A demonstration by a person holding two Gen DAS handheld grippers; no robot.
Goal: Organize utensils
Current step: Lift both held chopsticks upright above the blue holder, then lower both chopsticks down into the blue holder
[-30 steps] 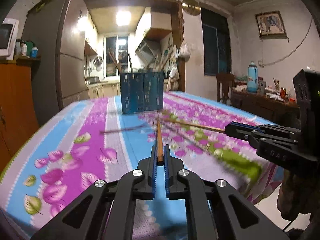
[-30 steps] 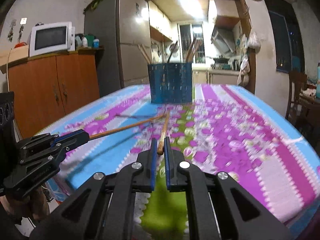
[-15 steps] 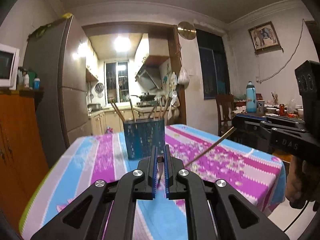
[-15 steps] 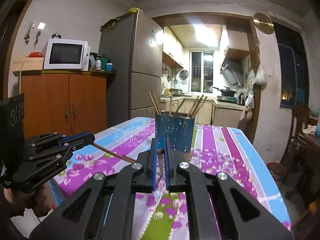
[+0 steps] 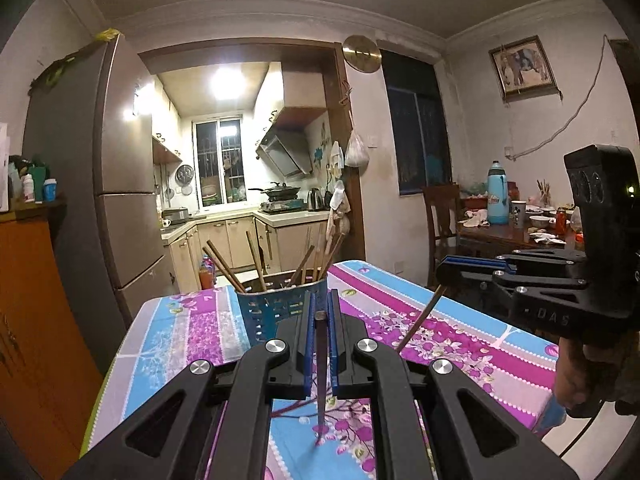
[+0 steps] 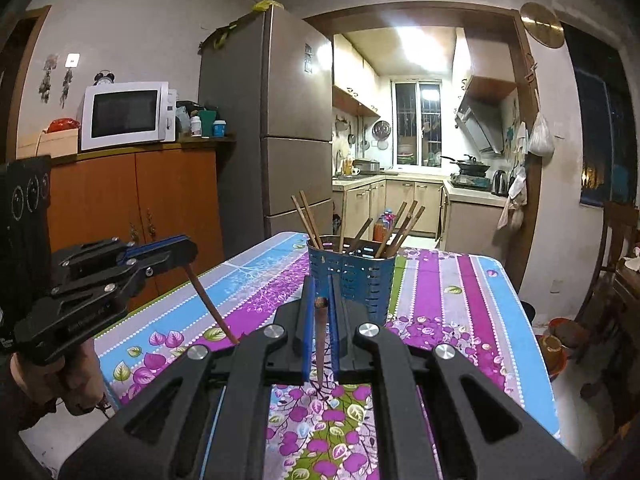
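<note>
Two hand-held black tongs hover above a bench (image 5: 192, 344) covered in a cloth of purple, blue and white stripes with leaf and flower prints. The left tongs (image 5: 320, 316) are clamped on a dark wooden chopstick (image 5: 321, 380), which hangs nearly straight down between their blue-lined fingers with its tip close above the cloth. The right tongs (image 6: 319, 304) are clamped the same way on a second chopstick (image 6: 320, 344), also pointing down toward the cloth.

From the left wrist view, the right tongs appear at the right edge with their chopstick slanting down to the left. From the right wrist view, the left tongs appear at the left edge with their chopstick slanting down to the right.

Ahead of both tongs, toward the far end of the bench, stands a blue perforated utensil holder (image 5: 276, 312) (image 6: 352, 276). Several wooden chopsticks already lean inside it, their ends fanning out above the rim.

Behind the bench stand a tall grey refrigerator (image 6: 280, 120), an orange cabinet (image 6: 136, 208) with a white microwave (image 6: 128, 114) on top, and a lit kitchen through a doorway.
</note>
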